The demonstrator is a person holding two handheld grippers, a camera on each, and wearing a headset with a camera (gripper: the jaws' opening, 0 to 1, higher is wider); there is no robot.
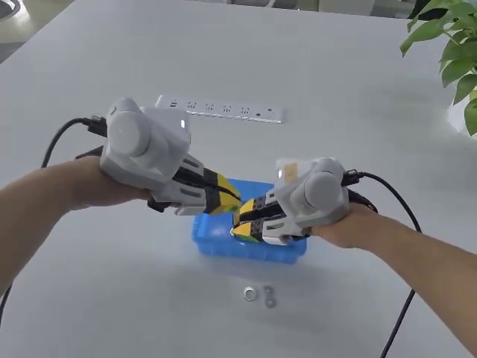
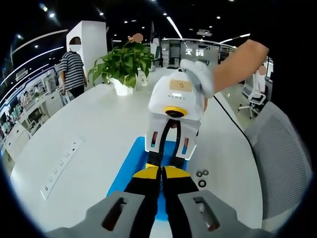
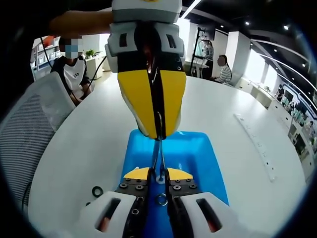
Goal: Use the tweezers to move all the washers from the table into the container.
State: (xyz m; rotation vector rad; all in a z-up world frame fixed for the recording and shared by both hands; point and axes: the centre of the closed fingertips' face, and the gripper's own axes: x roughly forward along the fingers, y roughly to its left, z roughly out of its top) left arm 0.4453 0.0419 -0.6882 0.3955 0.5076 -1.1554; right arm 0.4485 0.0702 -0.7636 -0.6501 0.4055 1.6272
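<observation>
Two grippers meet nose to nose over a blue container on the pale table.

Largest first: the table carries a white power strip well beyond the container, which sits in the middle below both hands. The left gripper is clamped tight on the upper end of the tweezers, its yellow jaws pressed together around them. The right gripper faces it, its jaws drawn close either side of the tweezers' lower end; whether they actually pinch it, I cannot tell. Three washers lie on the bare table just beside the container's near wall, apart from both grippers. In the right gripper view a small ring shows against the blue floor.
</observation>
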